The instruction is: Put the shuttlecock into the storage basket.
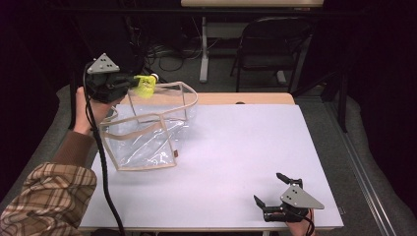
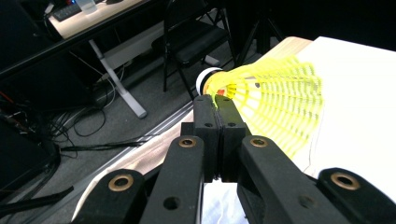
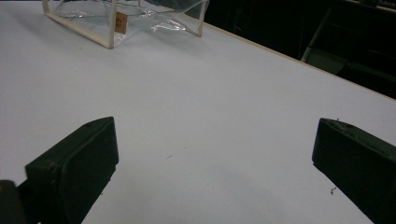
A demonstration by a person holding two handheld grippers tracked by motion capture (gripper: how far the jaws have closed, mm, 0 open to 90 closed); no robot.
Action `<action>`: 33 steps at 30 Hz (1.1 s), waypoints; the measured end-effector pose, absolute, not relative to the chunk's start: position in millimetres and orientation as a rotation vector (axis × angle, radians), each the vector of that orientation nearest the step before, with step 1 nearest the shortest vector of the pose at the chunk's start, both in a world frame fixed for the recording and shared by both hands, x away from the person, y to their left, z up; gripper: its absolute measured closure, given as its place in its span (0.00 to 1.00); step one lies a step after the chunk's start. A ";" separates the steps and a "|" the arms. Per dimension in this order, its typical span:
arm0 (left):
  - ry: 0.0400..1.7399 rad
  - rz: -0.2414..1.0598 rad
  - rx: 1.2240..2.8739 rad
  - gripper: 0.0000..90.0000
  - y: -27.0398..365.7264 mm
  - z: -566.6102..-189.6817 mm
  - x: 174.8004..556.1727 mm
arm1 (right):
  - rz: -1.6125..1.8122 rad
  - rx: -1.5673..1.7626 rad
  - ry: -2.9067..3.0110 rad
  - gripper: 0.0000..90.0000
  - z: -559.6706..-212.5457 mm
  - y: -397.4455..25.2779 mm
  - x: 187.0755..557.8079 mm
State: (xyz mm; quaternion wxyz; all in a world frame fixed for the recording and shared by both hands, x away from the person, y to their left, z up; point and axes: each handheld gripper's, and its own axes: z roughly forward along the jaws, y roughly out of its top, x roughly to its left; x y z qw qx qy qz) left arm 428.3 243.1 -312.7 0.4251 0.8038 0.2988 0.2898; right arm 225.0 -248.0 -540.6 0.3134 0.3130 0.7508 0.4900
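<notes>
1. The left gripper is clamped on a yellow shuttlecock; in the left gripper view the jaws are pressed together on the edge of its skirt, the white cork pointing away past the tips.
2. The shuttlecock hangs just ahead of that gripper, above the far rim of the clear pouch, whose mouth opens below and a little nearer the person.
3. The step in hand looks like carrying the shuttlecock to the pouch, with the drop not yet made.
4. The next move probably calls for bringing the gripper slightly back over the mouth, lowering until the skirt is inside the rim, and only then parting the jaws.
5. The pouch's beige trim stands up in soft, uneven folds, so the opening is irregular; a skirt caught on the trim could tip the shuttlecock outside.
6. Beyond the left gripper the table ends at its far wooden edge, with floor and a chair behind; a release there would lose the shuttlecock.
7. The right gripper rests low near the table's close edge, jaws wide apart and holding nothing.
8. Ahead of it lies bare white surface up to the pouch, leaving it free room to come and steady the rim.
</notes>
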 end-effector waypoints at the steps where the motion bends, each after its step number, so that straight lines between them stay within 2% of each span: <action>1: 0.748 0.721 2.016 1.00 242.5 -313.8 428.7 | 1.291 0.820 1.981 0.00 -540.6 -248.1 225.0; 33: 0.749 0.672 2.138 1.00 232.6 -328.3 442.5 | 1.294 0.819 1.987 0.00 -541.2 -247.1 225.3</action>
